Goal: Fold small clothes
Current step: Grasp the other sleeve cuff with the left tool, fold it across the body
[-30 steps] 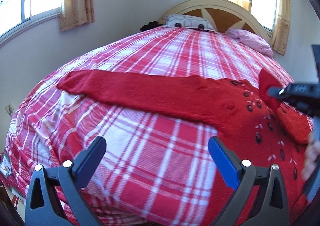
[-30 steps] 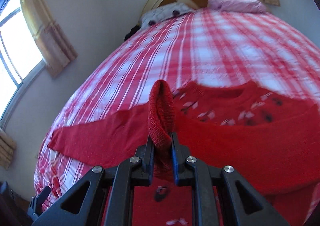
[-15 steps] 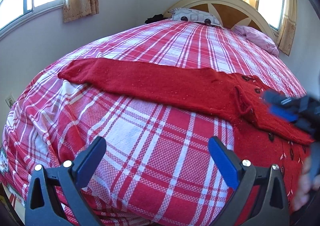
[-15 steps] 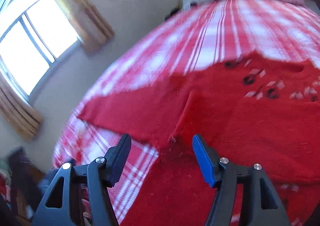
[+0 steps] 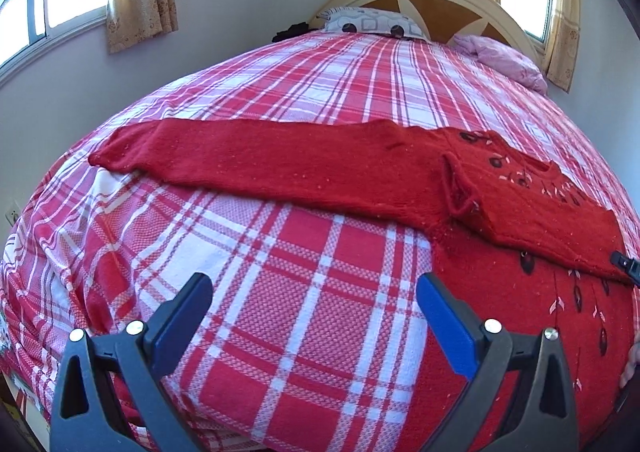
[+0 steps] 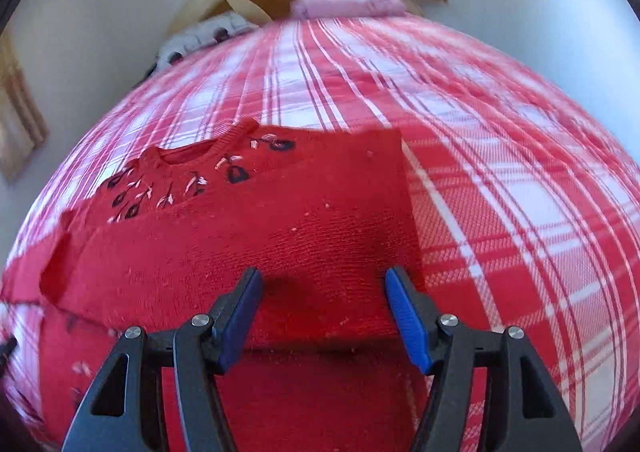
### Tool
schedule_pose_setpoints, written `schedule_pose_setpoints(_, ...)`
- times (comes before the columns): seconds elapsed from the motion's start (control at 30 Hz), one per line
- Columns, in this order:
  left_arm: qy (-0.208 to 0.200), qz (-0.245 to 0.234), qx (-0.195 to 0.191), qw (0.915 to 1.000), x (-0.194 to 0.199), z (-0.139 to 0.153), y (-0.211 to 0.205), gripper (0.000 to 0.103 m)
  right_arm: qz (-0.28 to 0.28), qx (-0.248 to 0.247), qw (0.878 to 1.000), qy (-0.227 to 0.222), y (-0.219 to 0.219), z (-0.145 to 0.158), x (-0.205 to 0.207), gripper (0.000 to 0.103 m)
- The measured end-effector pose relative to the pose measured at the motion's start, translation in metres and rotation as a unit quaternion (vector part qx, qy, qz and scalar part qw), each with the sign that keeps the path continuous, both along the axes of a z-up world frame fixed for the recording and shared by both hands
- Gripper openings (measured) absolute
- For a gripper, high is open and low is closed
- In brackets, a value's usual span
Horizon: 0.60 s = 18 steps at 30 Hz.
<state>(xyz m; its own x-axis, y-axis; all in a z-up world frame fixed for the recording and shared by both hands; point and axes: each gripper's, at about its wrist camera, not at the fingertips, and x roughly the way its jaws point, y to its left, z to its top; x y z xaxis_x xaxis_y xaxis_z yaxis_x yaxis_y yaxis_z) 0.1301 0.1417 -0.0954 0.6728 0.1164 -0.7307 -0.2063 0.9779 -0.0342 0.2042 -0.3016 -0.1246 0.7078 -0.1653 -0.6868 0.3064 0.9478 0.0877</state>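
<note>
Sweater (image 5: 360, 171) red, flat on plaid bedspread (image 5: 280, 292); one sleeve stretched toward 9 o'clock, other sleeve (image 6: 260, 244) folded across chest. Left gripper (image 5: 314, 316) jaws wide, empty, over bedspread. Right gripper (image 6: 322, 316) jaws apart, empty, above folded sleeve. Pillows (image 5: 372, 21) at 12 o'clock.

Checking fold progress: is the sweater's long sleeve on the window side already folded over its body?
No: in the left wrist view that sleeve of the red sweater lies stretched out flat across the plaid bedspread.
</note>
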Motion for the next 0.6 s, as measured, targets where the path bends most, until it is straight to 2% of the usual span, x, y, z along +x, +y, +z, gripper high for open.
schedule_pose_setpoints(0.13, 0.006, 0.035, -0.010, 0.9993, 0.002, -0.002, 0.021, 0.103, 0.006, -0.080, 0.997, 0.019, 0.023, -0.003, 0.005, 0.075)
schedule_pose_setpoints(0.2, 0.003, 0.066, -0.019, 0.9976, 0.004, -0.001, 0.045, 0.103, 0.004, -0.084, 0.996, 0.017, 0.021, -0.003, 0.002, 0.075)
schedule_pose_setpoints(0.27, -0.005, 0.095, -0.026, 0.9951, 0.007, 0.004, 0.070, 0.103, 0.006, -0.059, 0.998, 0.009, 0.007, -0.004, -0.002, 0.076)
schedule_pose_setpoints(0.37, -0.046, 0.157, -0.046, 0.9854, 0.011, 0.018, 0.121, 0.099, 0.011, -0.031, 0.999, -0.006, 0.000, -0.003, -0.010, 0.079)
schedule_pose_setpoints(0.4, -0.065, 0.174, -0.060, 0.9807, 0.013, 0.023, 0.141, 0.094, 0.013, -0.030, 0.999, -0.006, 0.000, -0.003, -0.008, 0.080)
schedule_pose_setpoints(0.47, -0.089, 0.200, -0.080, 0.9724, 0.020, 0.029, 0.169, 0.092, 0.014, -0.037, 0.999, -0.001, 0.004, -0.004, -0.005, 0.081)
schedule_pose_setpoints(0.53, -0.098, 0.242, -0.091, 0.9611, 0.031, 0.031, 0.199, 0.091, 0.013, -0.049, 0.999, 0.006, 0.008, -0.005, -0.002, 0.082)
schedule_pose_setpoints(0.6, -0.095, 0.275, -0.092, 0.9524, 0.043, 0.029, 0.222, 0.083, 0.013, -0.054, 0.998, 0.008, 0.009, -0.005, -0.001, 0.082)
